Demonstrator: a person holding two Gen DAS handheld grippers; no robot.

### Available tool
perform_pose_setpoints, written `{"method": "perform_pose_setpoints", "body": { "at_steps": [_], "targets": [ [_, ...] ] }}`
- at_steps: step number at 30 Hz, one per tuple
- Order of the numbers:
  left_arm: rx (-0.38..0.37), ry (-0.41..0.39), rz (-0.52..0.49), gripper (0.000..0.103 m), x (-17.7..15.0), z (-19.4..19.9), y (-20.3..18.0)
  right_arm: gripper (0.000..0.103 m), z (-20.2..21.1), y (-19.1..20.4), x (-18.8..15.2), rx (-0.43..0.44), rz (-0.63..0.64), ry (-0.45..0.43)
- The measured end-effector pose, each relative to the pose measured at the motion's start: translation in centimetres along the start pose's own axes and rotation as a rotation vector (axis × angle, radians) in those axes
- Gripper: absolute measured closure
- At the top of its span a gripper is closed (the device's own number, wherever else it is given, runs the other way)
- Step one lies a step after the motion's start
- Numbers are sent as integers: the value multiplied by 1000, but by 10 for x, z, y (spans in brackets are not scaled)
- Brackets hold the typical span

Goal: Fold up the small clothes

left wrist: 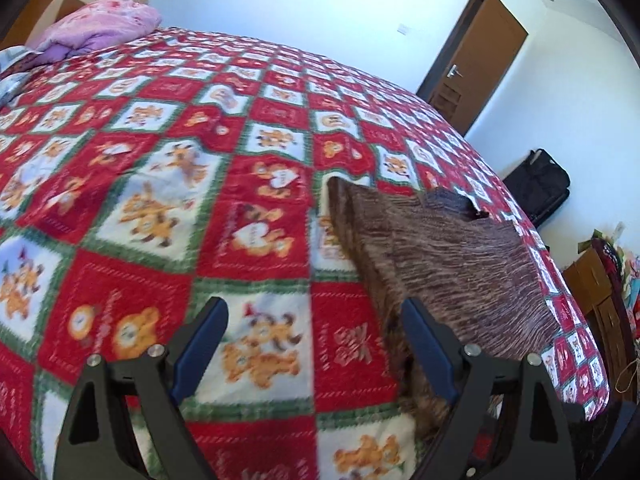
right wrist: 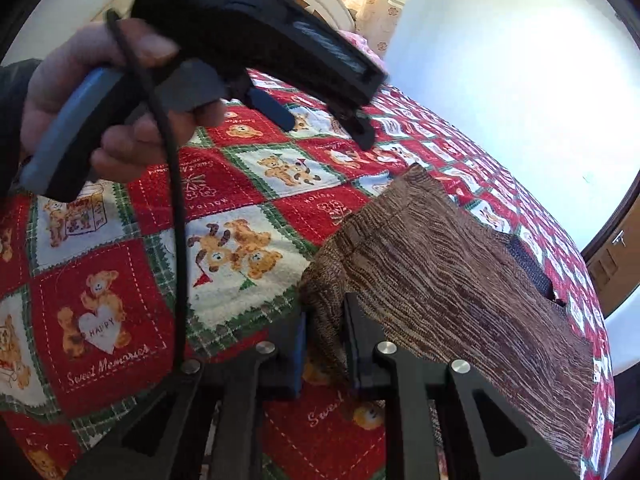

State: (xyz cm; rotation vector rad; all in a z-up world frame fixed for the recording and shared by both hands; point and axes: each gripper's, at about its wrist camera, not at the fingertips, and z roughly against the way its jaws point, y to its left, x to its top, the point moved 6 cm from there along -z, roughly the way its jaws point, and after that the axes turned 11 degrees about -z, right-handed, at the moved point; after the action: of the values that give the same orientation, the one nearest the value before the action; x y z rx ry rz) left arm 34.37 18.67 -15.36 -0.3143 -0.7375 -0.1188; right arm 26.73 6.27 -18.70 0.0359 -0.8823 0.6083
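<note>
A small brown knitted garment point(left wrist: 452, 264) lies on the red, white and green bear-patterned bedspread point(left wrist: 248, 216); a dark tag or strap point(left wrist: 452, 202) shows at its far edge. My left gripper point(left wrist: 316, 316) is open and empty, just left of the garment's near corner, its right finger against the cloth edge. In the right wrist view my right gripper point(right wrist: 326, 328) is shut on the near corner of the brown garment point(right wrist: 440, 280), lifting it off the bedspread point(right wrist: 240, 200). The left gripper point(right wrist: 320, 120), held by a hand, hovers open above the bed further back.
A pink folded quilt point(left wrist: 100, 24) lies at the far head of the bed. A brown door point(left wrist: 476, 56), a black bag point(left wrist: 536, 184) and a wooden cabinet with clutter point(left wrist: 600, 292) stand beyond the bed's right edge.
</note>
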Motion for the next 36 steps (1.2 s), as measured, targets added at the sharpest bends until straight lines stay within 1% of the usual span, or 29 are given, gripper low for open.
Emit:
{"method": "perform_pose_setpoints", "body": {
  "at_steps": [2, 4, 9, 12, 15, 16, 17, 18, 19, 20, 23, 26, 31, 36],
  "targets": [
    [-36, 6, 2, 12, 7, -11, -9, 86, 1, -1, -1, 7, -14, 2],
    [-57, 9, 3, 12, 13, -19, -15, 88, 2, -4, 0, 11, -30, 1],
    [-28, 27, -38, 12, 29, -47, -28, 88, 1, -5, -2, 12, -39, 0],
    [-5, 35, -22, 12, 36, -64, -25, 88, 1, -5, -3, 13, -43, -3],
    [-21, 37, 1, 16, 39, -74, -22, 88, 1, -5, -3, 15, -45, -2],
    [-26, 35, 3, 25, 40, -76, -22, 88, 1, -5, -3, 15, -45, -3],
    [-32, 36, 4, 37, 40, -79, -23, 88, 0, -6, -3, 16, -46, -4],
    [-50, 48, 11, 43, 39, -84, -23, 88, 0, -6, -3, 17, -47, -6],
    [-67, 55, 21, 63, 38, -86, -23, 88, 0, -7, -2, 18, -48, -7],
    [-93, 49, 30, 87, 37, -86, -24, 89, 4, -7, -3, 23, -53, -12],
    [-65, 27, 8, 92, 41, -80, -26, 92, 12, -11, -3, 35, -79, -35],
    [-63, 18, -10, 93, 46, -78, -28, 92, 18, -21, -2, 33, -107, -48],
    [-89, -2, 21, 93, 56, -73, -31, 93, 34, -40, -2, 32, -177, -82],
    [-111, -42, 12, 94, 68, -64, -44, 93, 54, -65, 0, 21, -242, -126]
  ]
}}
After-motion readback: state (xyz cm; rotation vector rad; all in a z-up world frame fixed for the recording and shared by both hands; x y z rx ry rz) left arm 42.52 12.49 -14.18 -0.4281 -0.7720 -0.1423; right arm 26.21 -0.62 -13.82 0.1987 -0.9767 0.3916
